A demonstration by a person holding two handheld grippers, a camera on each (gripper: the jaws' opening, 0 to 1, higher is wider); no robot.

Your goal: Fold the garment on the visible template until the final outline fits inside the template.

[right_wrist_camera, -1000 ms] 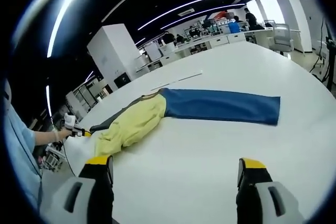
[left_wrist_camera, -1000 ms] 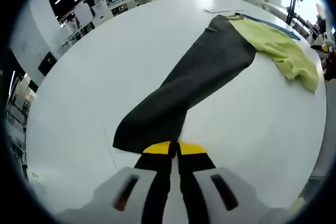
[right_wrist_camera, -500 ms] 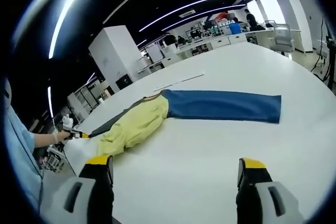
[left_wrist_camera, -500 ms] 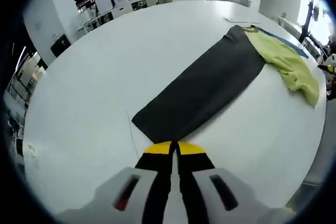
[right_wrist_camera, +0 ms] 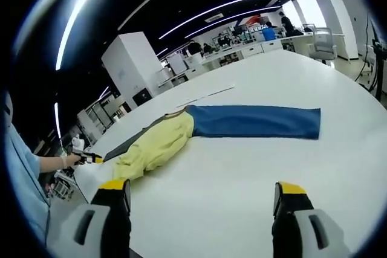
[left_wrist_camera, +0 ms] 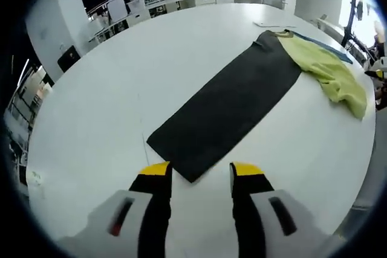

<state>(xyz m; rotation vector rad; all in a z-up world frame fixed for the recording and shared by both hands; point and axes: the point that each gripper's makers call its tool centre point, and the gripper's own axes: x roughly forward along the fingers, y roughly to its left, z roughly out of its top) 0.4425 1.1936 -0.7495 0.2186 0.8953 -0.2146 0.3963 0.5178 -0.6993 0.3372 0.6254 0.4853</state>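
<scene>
My left gripper [left_wrist_camera: 199, 176] spread, empty, just off dark grey sleeve end [left_wrist_camera: 181, 155]. My right gripper [right_wrist_camera: 202, 194] spread, empty, well short of garment. Long-sleeved garment flat on white round bench [left_wrist_camera: 91, 101]: matte grey sleeve, smooth blue sleeve [right_wrist_camera: 254, 122], crumpled yellow-green body [right_wrist_camera: 154, 143] bunched mid-bench. Folding barely begun; template not discernible.

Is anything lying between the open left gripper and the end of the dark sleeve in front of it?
Nothing visible: the left gripper is open right at the dark sleeve end, with bare white table around it.
</scene>
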